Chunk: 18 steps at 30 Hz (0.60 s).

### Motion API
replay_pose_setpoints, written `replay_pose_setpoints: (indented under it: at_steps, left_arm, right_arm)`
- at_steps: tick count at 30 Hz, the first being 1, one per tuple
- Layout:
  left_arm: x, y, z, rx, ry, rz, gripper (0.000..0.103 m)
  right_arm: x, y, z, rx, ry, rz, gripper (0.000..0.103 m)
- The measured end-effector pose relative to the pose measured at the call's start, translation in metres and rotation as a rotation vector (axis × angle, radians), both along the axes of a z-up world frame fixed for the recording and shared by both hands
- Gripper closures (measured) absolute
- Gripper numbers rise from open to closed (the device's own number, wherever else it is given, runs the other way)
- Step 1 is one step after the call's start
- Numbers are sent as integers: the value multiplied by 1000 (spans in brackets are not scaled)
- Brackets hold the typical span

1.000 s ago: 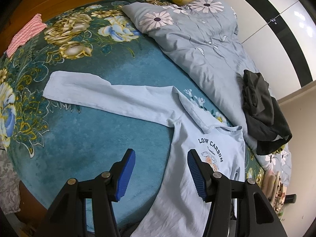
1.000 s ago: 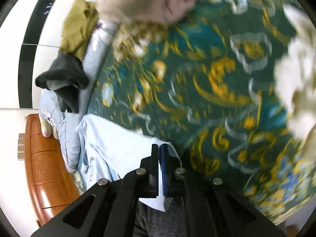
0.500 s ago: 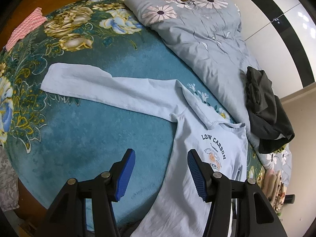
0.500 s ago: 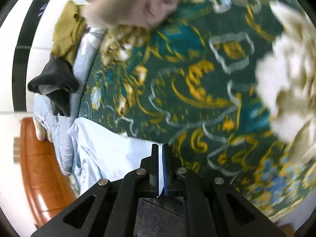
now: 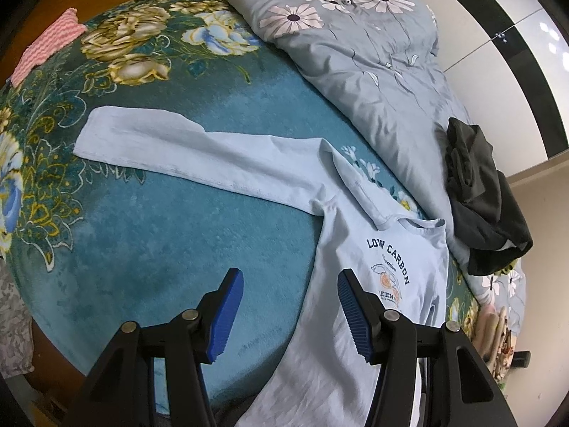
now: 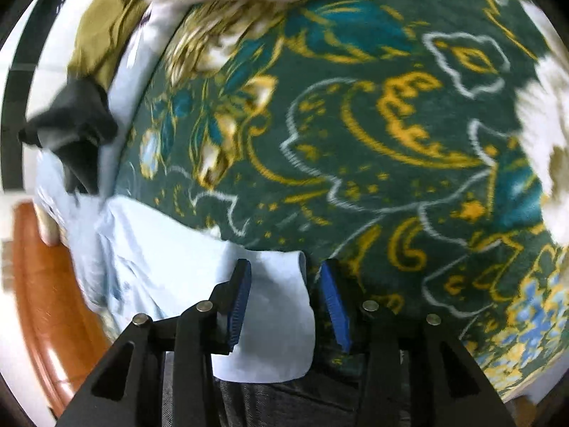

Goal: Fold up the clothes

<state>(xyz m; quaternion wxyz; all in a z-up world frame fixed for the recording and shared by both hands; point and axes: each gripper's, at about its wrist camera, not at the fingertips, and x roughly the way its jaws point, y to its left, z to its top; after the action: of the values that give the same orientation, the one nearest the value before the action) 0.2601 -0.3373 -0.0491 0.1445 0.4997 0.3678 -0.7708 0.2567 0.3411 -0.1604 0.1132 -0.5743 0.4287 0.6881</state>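
Opening right hand-held gripper [image 6: 284, 299], shirt [image 6: 270, 320] hem between jaws; left hand-held gripper [image 5: 290, 306] open, empty above shirt.

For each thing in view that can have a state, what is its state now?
Light blue shirt: spread flat, print up, one sleeve stretched out.
Left hand-held gripper: open, empty, above the shirt's edge.
Right hand-held gripper: jaws opening, shirt cloth between them.
Dark garment: crumpled on the grey quilt.
Olive garment: crumpled.

Both wrists angled down, sharing shirt [image 5: 355, 284]
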Motion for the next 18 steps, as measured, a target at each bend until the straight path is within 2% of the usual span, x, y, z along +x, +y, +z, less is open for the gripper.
replay_pose_setpoints:
  at_steps: [2, 3, 8, 12, 15, 18]
  left_arm:
    - [0, 0, 0, 3, -1, 3, 44]
    - [0, 0, -1, 4, -3, 4, 44]
    - [3, -4, -2, 6, -7, 10, 44]
    - [5, -10, -4, 11, -11, 31, 44]
    - [5, -9, -8, 17, -17, 34, 43]
    - [3, -6, -12, 25, -25, 22, 43]
  right_arm:
    - [-6, -8, 1, 33, -14, 44, 79]
    - [-8, -11, 1, 31, -13, 59, 97]
    - [-11, -11, 21, 105, 47, 73, 100]
    - [-10, 12, 52, 229, 106, 30, 100]
    - [-12, 27, 64, 309, 107, 30, 100]
    - [-12, 35, 56, 301, 71, 20, 100]
